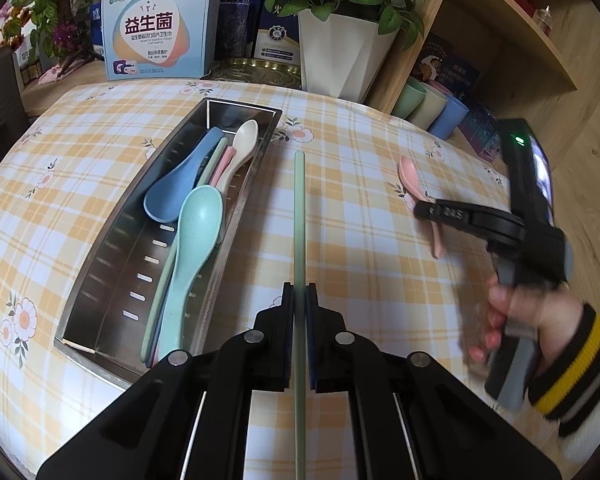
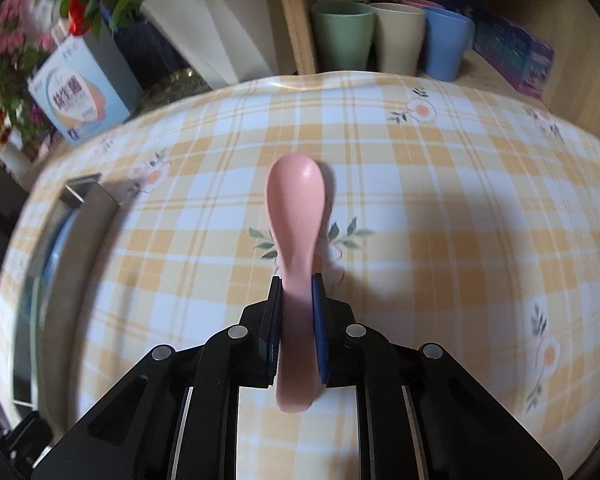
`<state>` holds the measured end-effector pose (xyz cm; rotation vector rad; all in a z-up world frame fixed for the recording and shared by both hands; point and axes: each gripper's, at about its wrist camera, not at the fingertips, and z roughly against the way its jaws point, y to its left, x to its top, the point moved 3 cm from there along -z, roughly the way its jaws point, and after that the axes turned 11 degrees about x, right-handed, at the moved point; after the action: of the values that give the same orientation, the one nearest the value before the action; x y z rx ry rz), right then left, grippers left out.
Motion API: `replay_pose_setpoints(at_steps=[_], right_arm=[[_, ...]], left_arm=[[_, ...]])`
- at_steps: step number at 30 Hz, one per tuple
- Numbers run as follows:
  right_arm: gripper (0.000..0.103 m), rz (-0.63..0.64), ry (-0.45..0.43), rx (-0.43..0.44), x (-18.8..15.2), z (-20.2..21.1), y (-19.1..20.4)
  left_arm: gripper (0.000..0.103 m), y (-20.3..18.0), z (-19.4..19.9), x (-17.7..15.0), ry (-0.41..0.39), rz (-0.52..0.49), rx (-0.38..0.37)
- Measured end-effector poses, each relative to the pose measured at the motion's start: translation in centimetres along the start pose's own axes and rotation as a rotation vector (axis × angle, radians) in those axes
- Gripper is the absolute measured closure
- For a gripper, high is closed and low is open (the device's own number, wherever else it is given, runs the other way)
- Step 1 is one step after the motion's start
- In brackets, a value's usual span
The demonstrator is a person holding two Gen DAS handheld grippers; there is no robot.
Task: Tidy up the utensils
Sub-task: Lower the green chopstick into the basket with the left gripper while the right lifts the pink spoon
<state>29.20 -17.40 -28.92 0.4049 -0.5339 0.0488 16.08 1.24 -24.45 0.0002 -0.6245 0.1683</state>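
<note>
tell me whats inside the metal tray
The metal tray holds a blue spoon, a mint spoon, a cream spoon and pink and green sticks; their lower lengths are covered by the spoons.

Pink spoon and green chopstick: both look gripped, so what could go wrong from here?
1. The right gripper pinches the pink spoon by its narrow handle; it may swivel or slip.
2. The left gripper holds the long green chopstick beside the tray; its tip could catch the rim or the spoons inside.

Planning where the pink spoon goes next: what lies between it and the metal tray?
In the left wrist view, only the green chopstick held by the left gripper lies between the pink spoon and metal tray; otherwise bare tablecloth.
</note>
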Motion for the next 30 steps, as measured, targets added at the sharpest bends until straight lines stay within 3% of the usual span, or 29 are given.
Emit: replay_pose_setpoints(at_steps=[17,30], right_arm=[[0.089,-0.261,-0.146,0.219,-7.7,7.2,0.8],[0.089,-0.221,-0.147,0.278,-8.1,7.9,3.4]], left_arm=[[0.097,0.8,1.1,0.5,-0.009,-0.002,-0.015],[0.097,5.2,2.8,4.7,-0.008,0.027,-0.076]])
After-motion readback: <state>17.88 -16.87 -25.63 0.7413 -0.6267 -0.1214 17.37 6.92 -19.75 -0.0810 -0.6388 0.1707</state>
